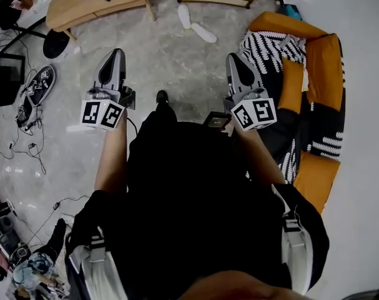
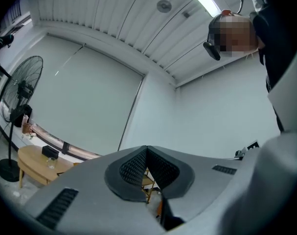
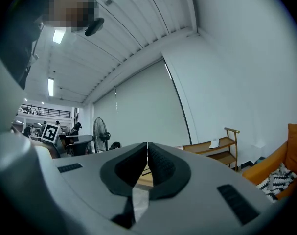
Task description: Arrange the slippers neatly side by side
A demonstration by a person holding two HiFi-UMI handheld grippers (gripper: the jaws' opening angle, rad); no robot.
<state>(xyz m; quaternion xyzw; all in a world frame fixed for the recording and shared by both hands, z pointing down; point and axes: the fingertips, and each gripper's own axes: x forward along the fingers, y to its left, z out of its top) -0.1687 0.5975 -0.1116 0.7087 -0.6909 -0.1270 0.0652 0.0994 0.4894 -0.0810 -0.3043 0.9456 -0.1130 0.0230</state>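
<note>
Table: a wooden table (image 1: 77,8) stands on the grey floor (image 1: 170,61) at the far left. In the left gripper view a black box (image 2: 49,152) and a clear glass (image 2: 51,163) stand on its top, near each other.
Fan: a standing fan (image 2: 22,89) is just left of the table.
Left gripper: the left gripper (image 1: 118,52) is held out level over the floor. Its jaws are pressed together with nothing between them.
Slippers: two white slippers lie on the floor at the top middle, between the table and the shelf and well ahead of both grippers. The left slipper (image 1: 184,15) and the right slipper (image 1: 204,33) lie near each other but apart. They are set at different angles, not side by side.
Right gripper: the right gripper (image 1: 231,56) is also level, pointing the same way as the left. Its jaws are closed on each other and hold nothing.
Shelf: a low wooden shelf (image 3: 221,148) stands against the white wall. A small white thing (image 3: 214,143) sits on its upper tier; I cannot tell what it is.
Sofa: an orange sofa (image 1: 323,61) is at the far right. A black-and-white patterned throw (image 1: 264,49) is spread over its seat.
</note>
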